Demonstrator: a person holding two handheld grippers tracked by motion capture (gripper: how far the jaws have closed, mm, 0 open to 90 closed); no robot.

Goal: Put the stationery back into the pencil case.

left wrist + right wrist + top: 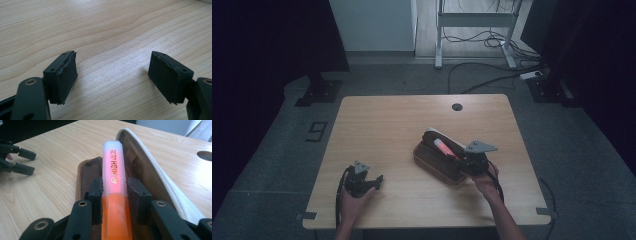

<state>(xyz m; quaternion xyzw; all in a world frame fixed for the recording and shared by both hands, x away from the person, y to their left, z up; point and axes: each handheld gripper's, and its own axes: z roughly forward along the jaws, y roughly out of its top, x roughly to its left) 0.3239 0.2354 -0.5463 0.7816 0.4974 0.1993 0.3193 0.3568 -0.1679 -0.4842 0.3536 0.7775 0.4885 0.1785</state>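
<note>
Forearms: two come in from the near edge of the counter (377, 120), each hand carrying a gripper, so the work sits within easy reach.
Left gripper (362, 182): rests low near the front left of the counter, well apart from the case; its fingers (62, 77) stand wide open with nothing between them, just bare wood. It looks parked out of the way while the other hand works.
Right gripper (113, 193): its fingers (96, 195) are closed on the highlighter, one pad on each flat side, gripping about where the cap meets the barrel. Holding it there keeps the pen lined up lengthwise with the case, which I judge suits sliding it in or out.
Highlighter (113, 172): a flattish plastic stick, with a frosted white cap that glows pink and an orange barrel nearer the camera; "HIGH" is printed along the cap. It lies over the open mouth of the case, right of the counter's middle.
Pencil case (437, 162): long and brown, with a mesh-like woven lining and a pale rounded rim arching beside the pen; its flap is lifted so the inside is reachable.
Counter: light wood grain, smooth, with a round cable hole (456, 107) near the far edge.
Beyond: grey floor, cables and a metal desk frame.
</note>
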